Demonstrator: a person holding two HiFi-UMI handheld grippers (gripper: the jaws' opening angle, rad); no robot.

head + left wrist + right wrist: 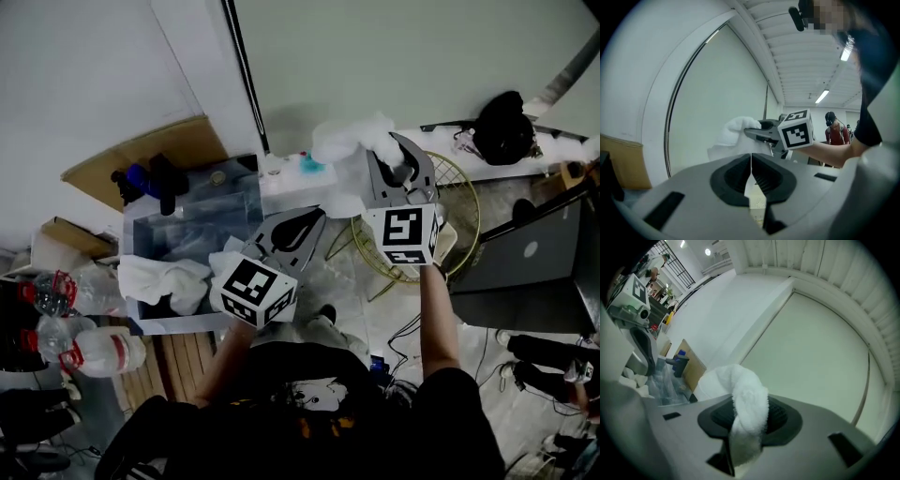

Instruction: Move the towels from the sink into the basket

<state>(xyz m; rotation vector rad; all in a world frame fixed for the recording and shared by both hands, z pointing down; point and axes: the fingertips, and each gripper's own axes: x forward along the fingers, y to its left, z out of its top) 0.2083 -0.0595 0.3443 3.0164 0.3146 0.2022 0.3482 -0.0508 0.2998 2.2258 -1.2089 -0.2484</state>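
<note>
Two hand-held grippers are raised in front of a pale wall as a person works between a sink and a basket. The right gripper (398, 155) (749, 416) pinches a white towel (361, 139) (747, 399) between its jaws, the cloth bunched above the pads and hanging through them; in the head view it is held in the air, just above and left of the round wire basket (461, 211). The left gripper (305, 225) (751, 168) sits lower and just beside it, its jaws pressed together with nothing held between them, and its camera sees the towel (736, 133) in the other gripper's grip. To the left, more white towels (167, 279) lie in and over the rim of the clear plastic sink (141, 225). Plastic bottles (94, 352) lie at the left edge of the floor, and a laptop (525, 253) is at the right.
</note>
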